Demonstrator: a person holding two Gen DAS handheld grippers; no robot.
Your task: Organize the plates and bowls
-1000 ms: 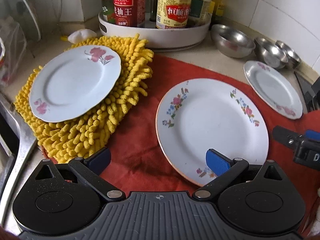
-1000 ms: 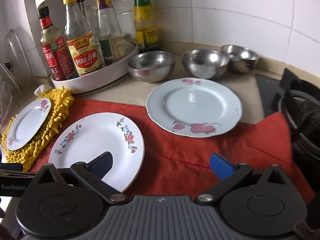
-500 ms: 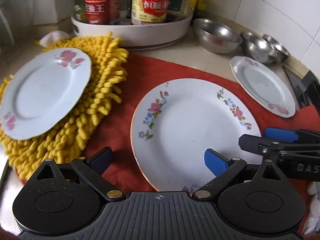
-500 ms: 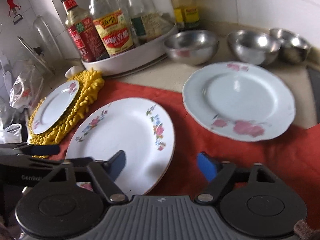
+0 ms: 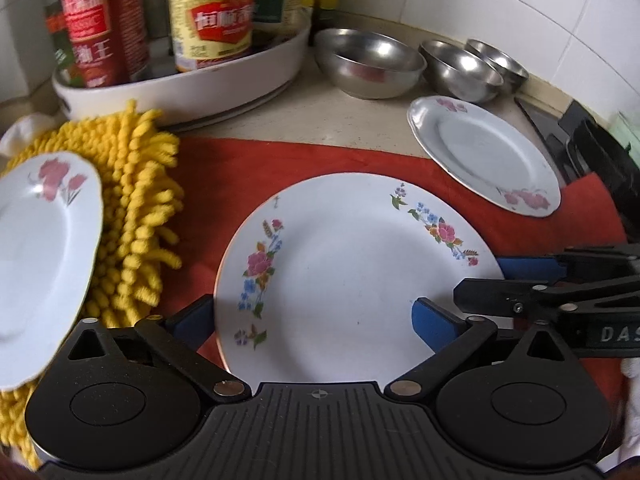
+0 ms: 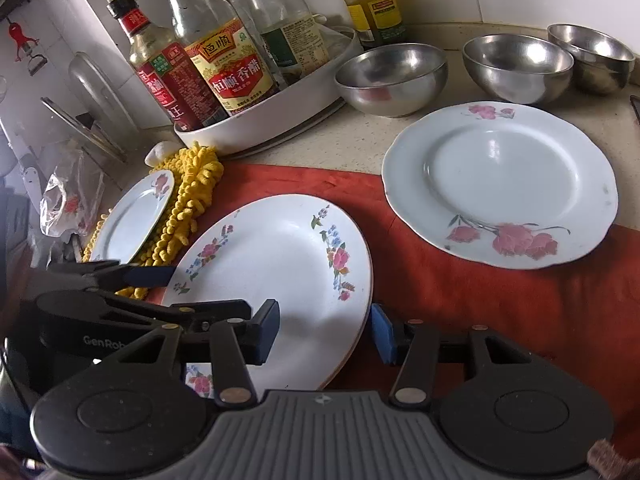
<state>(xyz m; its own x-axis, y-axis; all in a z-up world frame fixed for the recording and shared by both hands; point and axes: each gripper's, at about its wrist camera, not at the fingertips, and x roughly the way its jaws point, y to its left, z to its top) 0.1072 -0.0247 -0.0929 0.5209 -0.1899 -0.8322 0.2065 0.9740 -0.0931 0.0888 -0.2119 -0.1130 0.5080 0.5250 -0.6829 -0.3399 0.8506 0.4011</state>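
The large floral plate [image 5: 352,280] is lying on the red cloth [image 5: 288,164] at the middle of the desk [image 5: 340,120]; both grippers are reaching in at its near edge from opposite sides. The left gripper [image 5: 312,316] is standing with its jaws wide apart, straddling the plate's left rim, one blue pad outside the edge and the other over the plate's face; the right gripper [image 6: 324,328] is likewise standing with jaws apart around the plate's right rim, one pad over the white surface, the other just beside the edge above the cloth; neither is clamping anything. A pink-flowered plate [image 6: 500,188] is sitting to the right, half on the cloth and half on the bare desk; a second one [image 5: 40,256] is resting on the yellow chenille mat [image 5: 140,200] at the left. Three steel bowls [image 6: 392,78] are standing in a row behind, near the tiled wall; the white tray of sauce bottles [image 6: 280,120] is sitting beside the largest bowl, behind the mat.
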